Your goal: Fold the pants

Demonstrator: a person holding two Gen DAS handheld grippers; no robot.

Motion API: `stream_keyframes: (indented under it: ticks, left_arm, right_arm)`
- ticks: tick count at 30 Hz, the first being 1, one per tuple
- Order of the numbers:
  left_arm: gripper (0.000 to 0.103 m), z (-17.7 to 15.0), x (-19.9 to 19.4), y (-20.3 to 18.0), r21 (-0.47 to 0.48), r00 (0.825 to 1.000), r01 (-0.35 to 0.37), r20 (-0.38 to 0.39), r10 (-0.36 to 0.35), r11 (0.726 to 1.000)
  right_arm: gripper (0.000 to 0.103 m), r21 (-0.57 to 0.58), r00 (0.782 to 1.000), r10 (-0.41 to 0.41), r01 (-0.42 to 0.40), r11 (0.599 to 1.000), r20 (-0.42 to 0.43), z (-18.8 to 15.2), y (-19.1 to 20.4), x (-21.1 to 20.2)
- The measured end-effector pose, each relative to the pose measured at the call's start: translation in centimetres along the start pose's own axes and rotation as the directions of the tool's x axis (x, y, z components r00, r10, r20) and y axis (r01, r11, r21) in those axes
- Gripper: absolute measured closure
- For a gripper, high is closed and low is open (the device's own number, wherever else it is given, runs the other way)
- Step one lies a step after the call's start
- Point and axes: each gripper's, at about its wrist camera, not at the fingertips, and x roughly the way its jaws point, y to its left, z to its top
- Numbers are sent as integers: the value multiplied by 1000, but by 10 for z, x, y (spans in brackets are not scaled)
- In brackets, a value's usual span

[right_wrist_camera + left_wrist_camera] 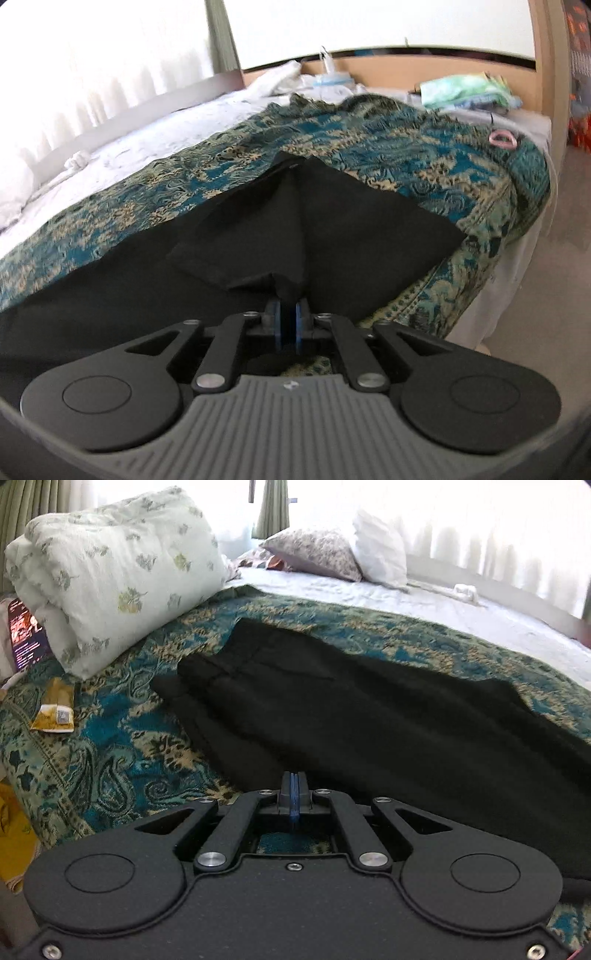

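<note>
Black pants (332, 709) lie spread across a teal and tan patterned bedspread (110, 738), waistband end toward the left. My left gripper (294, 781) is shut with nothing between its fingers, at the near edge of the pants. In the right wrist view the pants (332, 221) show their leg end near the bed's right edge. My right gripper (288, 299) is shut on a bunch of that black cloth and lifts it into a peak above the rest of the leg.
A rolled floral quilt (110, 572) and a phone (27, 635) lie at the left, a yellow packet (55, 710) beside them. Pillows (332, 550) sit on the white sheet behind. Folded clothes (465, 90) and a pink ring (502, 138) lie near the far bed end. Floor (535, 295) is at the right.
</note>
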Motion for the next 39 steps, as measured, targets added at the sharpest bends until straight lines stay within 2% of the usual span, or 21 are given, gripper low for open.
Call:
stream_keyframes:
  ticks: [3,5,6,7,9,11,15,18,21,25,27,31,35,39]
  left_arm:
    - [94,4,-10,-4,-9,999,40,27,-39,999]
    - [93,7,-19,-13,19,996,58,74,-59,998]
    - [89,8,-24,-19,44,992,72,99,-76,996]
    - [81,9,-28,-26,72,989,92,113,-100,993]
    - [71,8,-30,-41,120,981,131,125,-146,984]
    - [70,4,-25,-55,156,979,154,111,-172,976]
    - [70,-10,0,-77,200,989,134,29,-143,971]
    - [69,-23,1,-85,271,991,88,76,-112,959]
    - [69,-29,0,-89,315,991,68,87,-101,947]
    - [69,-31,2,-84,301,991,75,85,-105,951]
    - [69,-31,2,-84,306,991,72,88,-103,949]
    - [69,-35,-1,-84,310,991,55,97,-89,949]
    - [69,-33,1,-83,303,991,63,92,-95,951]
    - [69,-33,1,-80,305,991,73,87,-104,950]
  right_arm:
    - [74,-65,999,-25,27,998,27,-4,5,-3]
    - [69,-85,999,-34,37,996,40,-6,7,-4]
    - [66,-100,998,-43,47,994,49,-7,9,-5]
    - [55,-115,997,-49,56,992,59,-8,12,-6]
    - [42,-166,993,-75,89,982,90,-9,20,-7]
    - [34,-201,990,-82,103,974,113,-10,27,-7]
    - [20,-260,991,-57,87,962,124,-5,41,2]
    - [20,-322,992,-92,116,939,89,0,52,28]
    - [19,-259,989,-122,139,956,79,12,44,43]
    - [22,-42,967,-243,247,968,76,29,-1,47]
    - [22,43,967,-237,234,971,92,32,-27,40]
    - [21,58,959,-252,246,967,133,31,-45,26]
    - [21,108,955,-268,255,961,124,30,-63,24]
    - [21,234,940,-324,292,927,111,39,-93,25]
